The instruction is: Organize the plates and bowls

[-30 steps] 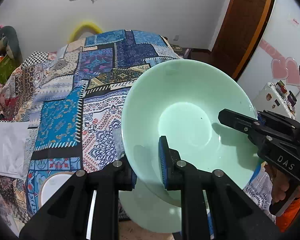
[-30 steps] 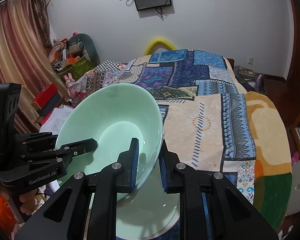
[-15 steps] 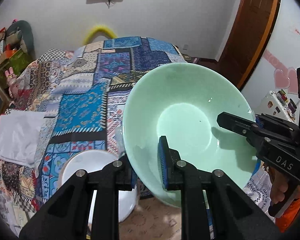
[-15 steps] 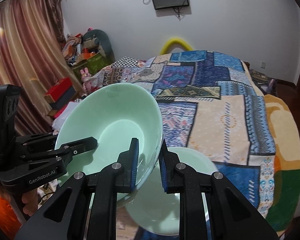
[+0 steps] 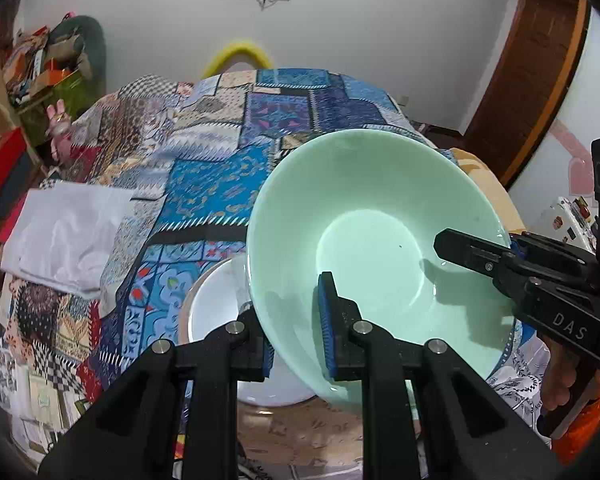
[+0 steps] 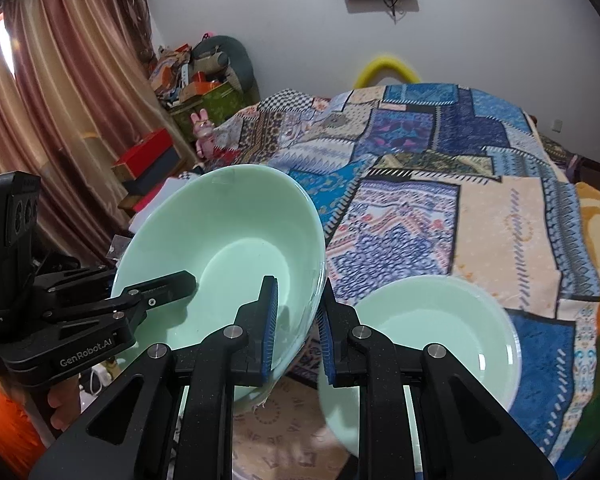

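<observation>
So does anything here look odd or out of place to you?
The large pale green bowl is held in the air, tilted steeply, with the left gripper and right gripper each pinching its rim from opposite sides. Also, dishes sit on a patchwork bedspread, including a second green bowl and a white plate.

Pale greens against a busy patchwork of blues

The glossy mint-green ceramic bowl [image 5: 372, 248] is plain, as is the second pale green bowl [image 6: 440, 332]; the round plate [image 5: 216, 300] is white. The patchwork bedspread [image 6: 420, 184] mixes blue, navy, cream and orange geometric prints. The black plastic grippers, left [image 5: 296, 320] and right [image 6: 298, 328], carry blue ribbed pads [image 5: 326, 320].
</observation>
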